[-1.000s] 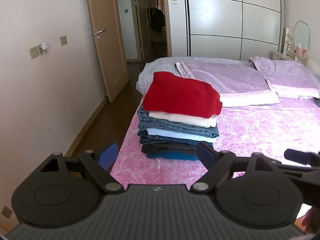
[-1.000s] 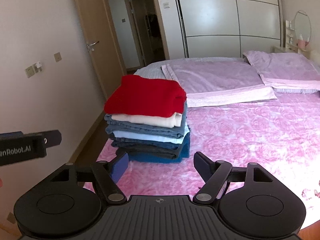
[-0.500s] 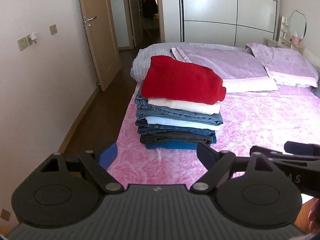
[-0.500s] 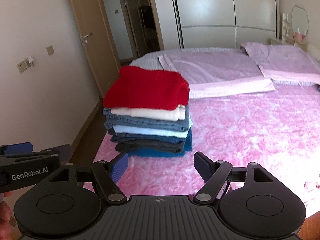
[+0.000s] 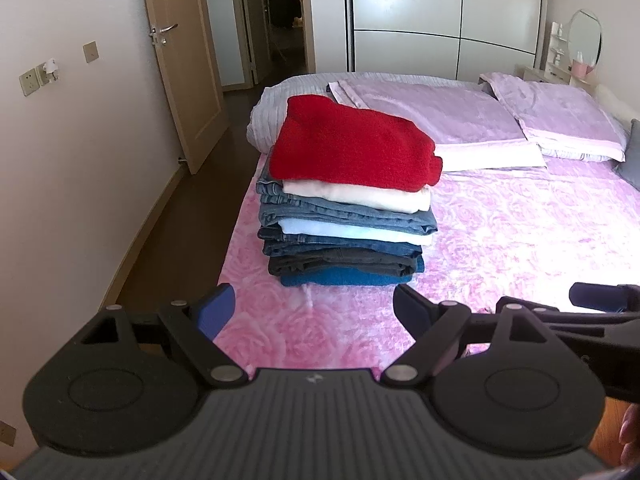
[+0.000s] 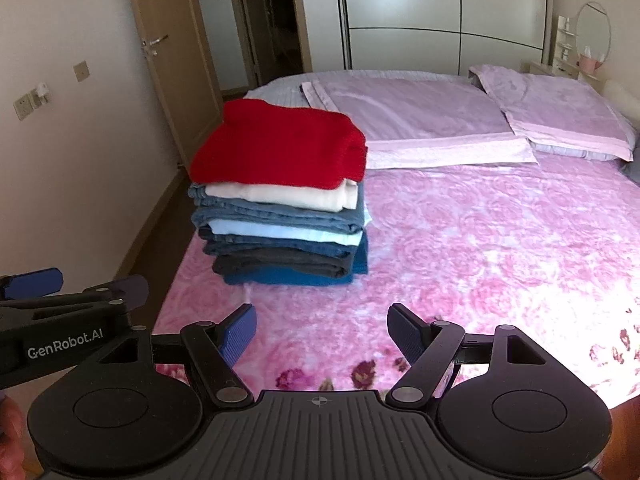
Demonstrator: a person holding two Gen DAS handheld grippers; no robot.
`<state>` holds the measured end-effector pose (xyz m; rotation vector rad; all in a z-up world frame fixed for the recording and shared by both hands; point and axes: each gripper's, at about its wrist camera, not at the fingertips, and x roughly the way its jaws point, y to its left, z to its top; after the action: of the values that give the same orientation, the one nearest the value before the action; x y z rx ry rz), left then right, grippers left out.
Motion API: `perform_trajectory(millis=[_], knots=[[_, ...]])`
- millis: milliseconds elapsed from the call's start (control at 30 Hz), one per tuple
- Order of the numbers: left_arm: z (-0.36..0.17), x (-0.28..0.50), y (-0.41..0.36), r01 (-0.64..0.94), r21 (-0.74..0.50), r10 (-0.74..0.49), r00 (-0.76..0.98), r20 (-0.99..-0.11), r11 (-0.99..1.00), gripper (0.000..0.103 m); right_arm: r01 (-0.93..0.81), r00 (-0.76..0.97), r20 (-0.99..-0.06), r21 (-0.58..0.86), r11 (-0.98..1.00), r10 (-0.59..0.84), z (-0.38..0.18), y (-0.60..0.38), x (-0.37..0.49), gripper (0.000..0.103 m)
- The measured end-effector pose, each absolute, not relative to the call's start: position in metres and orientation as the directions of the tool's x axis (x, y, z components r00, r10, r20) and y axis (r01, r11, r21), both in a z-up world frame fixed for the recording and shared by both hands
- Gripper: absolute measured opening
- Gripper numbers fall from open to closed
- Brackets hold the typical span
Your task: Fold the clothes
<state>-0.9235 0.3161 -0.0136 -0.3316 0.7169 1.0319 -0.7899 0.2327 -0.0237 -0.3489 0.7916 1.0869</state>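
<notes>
You held both hand-held grippers, left (image 5: 310,306) and right (image 6: 322,330), released and empty; nudging the tall folded stack (image 6: 280,204) risked toppling it off the bed (image 6: 500,248).

- The place is a bedroom in a home, and the large bed (image 5: 520,240) with a pink rose-pattern cover shows it most clearly.
- At the far end of the bed lie a lilac blanket (image 5: 432,116) and a pillow (image 5: 560,120) in the same colour.
- Behind the bed stands a tall white wardrobe (image 5: 440,16) with sliding panels.
- To the right of the bed, a small dresser carries a round mirror (image 5: 585,38).
- To the left of the bed, a wooden door (image 5: 180,60) stands open toward a dark hallway.
- On the bed rests a stack of folded clothes (image 5: 348,208), as in a household.
</notes>
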Motion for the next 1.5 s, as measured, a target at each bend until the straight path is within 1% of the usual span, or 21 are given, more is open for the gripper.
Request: perform_trajectory(millis=[467,767,1067,1500], knots=[[-0.036,-0.924,0.318,-0.882,0.089,0.653,0.272,-0.707,0.463,0.084,-0.885,0.24,-0.726,0.109,0.453,0.644,-0.036,0.233,-0.786,0.075],[-0.051,-0.915,0.325,-0.884,0.108,0.648,0.246,-0.721,0.456,0.084,-0.884,0.198,-0.74,0.149,0.444,0.643,-0.051,0.238,-0.772,0.075],[-0.062,-0.901,0.336,-0.878,0.106,0.638,0.25,-0.728,0.466,0.084,-0.883,0.184,-0.739,0.165,0.439,0.648,-0.062,0.244,-0.756,0.075],[-0.079,-0.887,0.357,-0.877,0.099,0.622,0.25,-0.742,0.471,0.084,-0.885,0.174,-0.761,0.157,0.438,0.625,-0.079,0.261,-0.742,0.075]])
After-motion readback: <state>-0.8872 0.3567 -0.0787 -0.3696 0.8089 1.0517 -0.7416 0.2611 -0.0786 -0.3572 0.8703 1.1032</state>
